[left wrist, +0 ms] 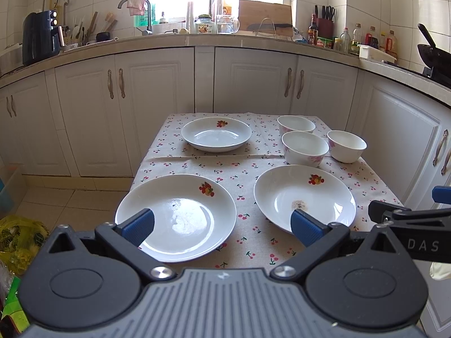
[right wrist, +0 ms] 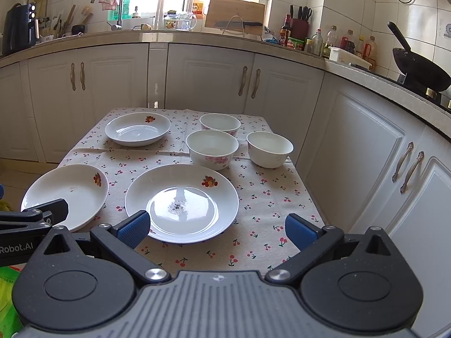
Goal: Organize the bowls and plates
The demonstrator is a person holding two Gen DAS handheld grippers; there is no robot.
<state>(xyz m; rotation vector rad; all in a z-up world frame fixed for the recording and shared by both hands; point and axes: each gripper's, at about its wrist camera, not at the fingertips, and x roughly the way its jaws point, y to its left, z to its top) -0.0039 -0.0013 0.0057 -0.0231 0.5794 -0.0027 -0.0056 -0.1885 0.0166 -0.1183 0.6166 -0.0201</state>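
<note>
- Cherry-print tablecloth (right wrist: 253, 197) covers a small table before white kitchen cabinets (right wrist: 211, 76).
- Left gripper (left wrist: 222, 225) hovers level, jaws wide apart and empty, its fingers over the near-left plate (left wrist: 180, 214) and near-right plate (left wrist: 298, 197).
- Right gripper (right wrist: 218, 229) is likewise spread, holding nothing.
- Beyond them sit a far plate (right wrist: 138, 129) and three bowls (right wrist: 212, 148).
- Each gripper crops the other; "DAS" and "Robot.AI" are readable on them.
</note>
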